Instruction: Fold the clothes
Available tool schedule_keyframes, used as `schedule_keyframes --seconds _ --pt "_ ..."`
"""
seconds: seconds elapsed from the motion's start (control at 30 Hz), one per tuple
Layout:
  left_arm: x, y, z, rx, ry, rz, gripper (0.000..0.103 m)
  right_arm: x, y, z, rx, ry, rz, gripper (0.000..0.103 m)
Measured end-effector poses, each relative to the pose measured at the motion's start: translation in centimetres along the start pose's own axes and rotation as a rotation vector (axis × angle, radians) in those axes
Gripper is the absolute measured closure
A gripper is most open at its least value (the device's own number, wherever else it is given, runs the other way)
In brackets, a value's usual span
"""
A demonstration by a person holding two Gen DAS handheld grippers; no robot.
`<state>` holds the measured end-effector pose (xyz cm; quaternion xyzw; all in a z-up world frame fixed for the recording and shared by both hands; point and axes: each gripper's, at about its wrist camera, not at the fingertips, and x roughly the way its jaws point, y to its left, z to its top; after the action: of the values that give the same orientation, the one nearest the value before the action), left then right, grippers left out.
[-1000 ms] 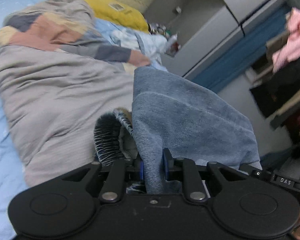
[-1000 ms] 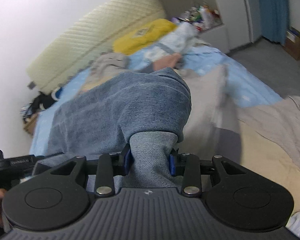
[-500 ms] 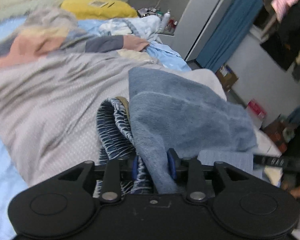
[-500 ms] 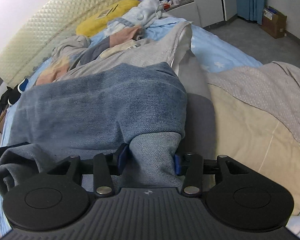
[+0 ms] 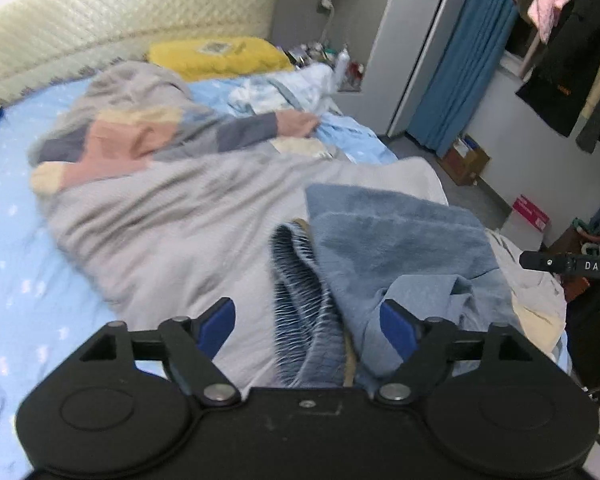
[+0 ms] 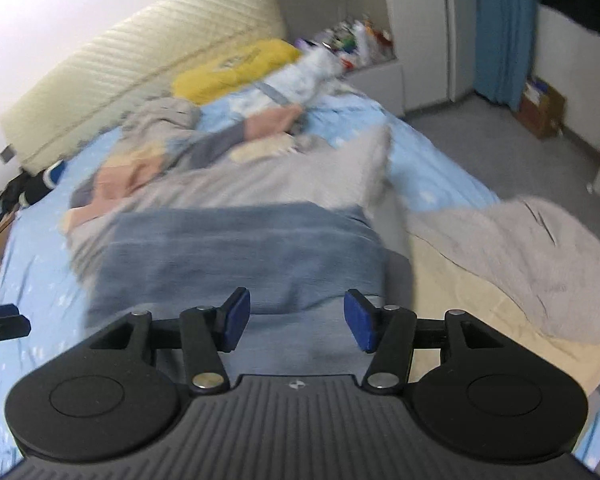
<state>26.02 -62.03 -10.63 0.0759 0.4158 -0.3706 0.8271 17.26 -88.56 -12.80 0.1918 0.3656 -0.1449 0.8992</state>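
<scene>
Both grippers have just been opening: left gripper and right gripper stand apart over the folded blue jeans on the grey duvet, gripping nothing.

jeans: matt blue denim | tongs: matt black plastic

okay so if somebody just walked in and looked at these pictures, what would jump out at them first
Probably the blue denim garment, lying folded on the grey blanket just ahead of both tools. The left tool and right tool have just been opening, their blue pads clear of the cloth. Beyond that, a bright yellow pillow sits by the quilted headboard.
</scene>
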Motion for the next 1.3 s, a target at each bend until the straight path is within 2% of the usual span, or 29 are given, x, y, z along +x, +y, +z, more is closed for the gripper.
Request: schedule_keyframes --seconds 0.1,0.23,0.43,0.53,0.73,0.87,1.03,1.23,1.3 --pt "-4.9 1.7 -0.9 -0.033 -0.038 0.017 0.022 -2.0 3.7 0.2 -0.058 -0.015 0.037 0.047" --pt "-11.8 4.3 -3.3 -0.073 -0.089 0.063 0.021 -5.3 9.5 -1.2 -0.101 -0.032 0.106 0.047" --pt "-22.3 9.2 -8.2 -0.126 -0.15 0.146 0.016 -11.3 18.4 -4.9 -0.145 -0.06 0.207 0.047" --pt "-27.3 12.4 -10.6 -0.157 -0.166 0.18 0.015 -13.9 23.0 -7.0 -0.184 -0.076 0.222 0.047" --pt "-35.6 17.1 -15.0 -0.141 -0.176 0.317 0.012 -17.6 30.9 -11.9 -0.198 -0.047 0.248 0.047" --pt "-39.2 18.9 -17.5 -0.155 -0.169 0.404 0.008 -19.2 35.2 -14.2 -0.215 -0.021 0.276 0.047" --pt "-42.2 20.0 -20.4 -0.237 -0.174 0.484 0.008 -20.8 39.2 -16.1 -0.252 -0.014 0.336 0.046" --pt "-44.7 20.4 -22.6 -0.304 -0.198 0.583 0.007 -22.0 42.3 -17.8 -0.351 0.009 0.373 0.044" --pt "-45.4 20.7 -23.2 -0.308 -0.198 0.592 0.007 -22.4 42.5 -17.9 -0.356 0.01 0.372 0.042"
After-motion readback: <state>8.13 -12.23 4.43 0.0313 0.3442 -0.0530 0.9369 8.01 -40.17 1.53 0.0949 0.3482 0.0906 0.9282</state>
